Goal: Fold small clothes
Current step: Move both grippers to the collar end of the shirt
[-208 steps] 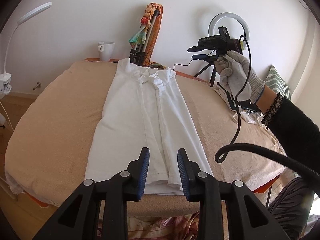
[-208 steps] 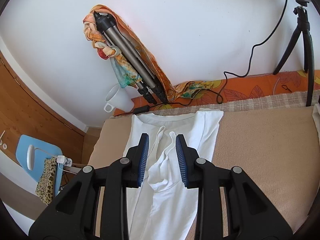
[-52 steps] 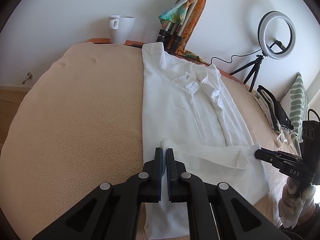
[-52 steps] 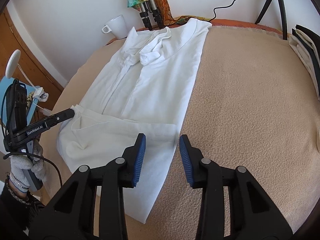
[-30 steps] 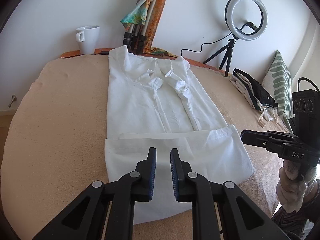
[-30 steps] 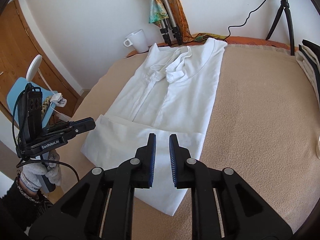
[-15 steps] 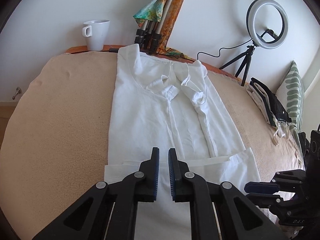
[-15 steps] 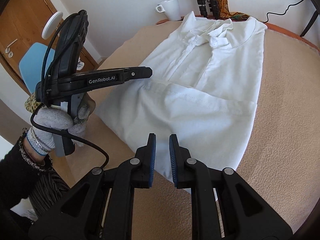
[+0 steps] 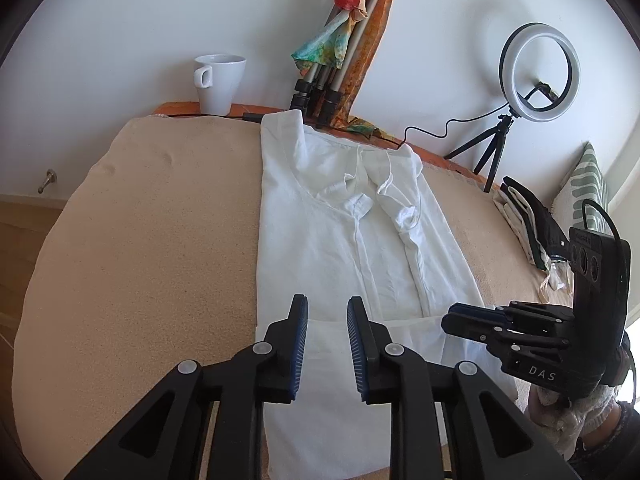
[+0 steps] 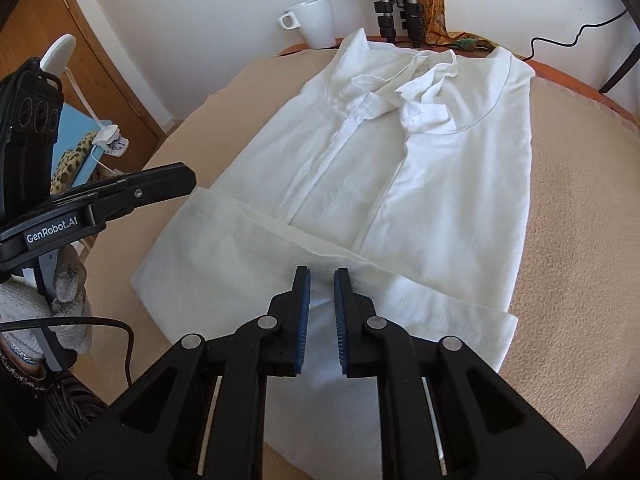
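Note:
A white collared shirt (image 9: 344, 240) lies lengthwise on the beige padded table (image 9: 152, 248), collar at the far end, sides folded in. Its bottom hem is folded up over the body, making a doubled band (image 10: 256, 264) at the near end. My left gripper (image 9: 327, 312) is open and empty, just above the fold's left part. My right gripper (image 10: 322, 282) is open a little and empty, over the middle of the folded band. Each gripper shows in the other's view, the right one (image 9: 460, 320) at the shirt's right edge, the left one (image 10: 176, 178) at its left edge.
A white mug (image 9: 218, 82) stands at the table's far edge beside a folded tripod wrapped in a coloured scarf (image 9: 340, 40). A ring light on a small tripod (image 9: 536, 72) stands far right. Folded cloths (image 9: 528, 220) and a striped cushion (image 9: 588, 184) lie right.
Over the frames the bottom hem was lifted and laid up over the shirt's body. Since half a second ago the left gripper's jaws have opened wider and both grippers shifted slightly over the fold.

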